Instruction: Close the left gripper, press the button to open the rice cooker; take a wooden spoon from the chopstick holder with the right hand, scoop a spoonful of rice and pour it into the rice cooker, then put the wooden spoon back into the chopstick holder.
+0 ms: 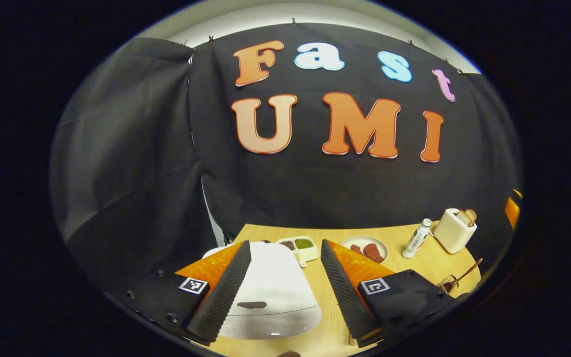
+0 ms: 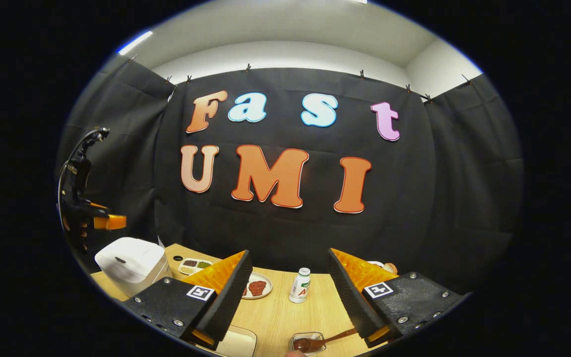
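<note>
Rice cooker sits white and lid-down on the wooden table, right below the left gripper, whose two fingers stand wide apart with the cooker's top framed between them. A dark oval button shows on the lid near the front edge, and neither finger touches it. Beyond the cooker lies a divided tray of small foods, then a plate with reddish pieces, a small white bottle and a cream toaster holding bread slices.

Over in the right gripper view, the right gripper hangs above the table with its fingers spread apart too, gripping nothing. Just beneath it, at the near edge, the wooden spoon rests in a clear chopstick holder, handle angling off toward the right finger. A white container sits near the other finger, its contents too cropped to tell. Far to the left, the other gripper hovers above the cooker.
</note>
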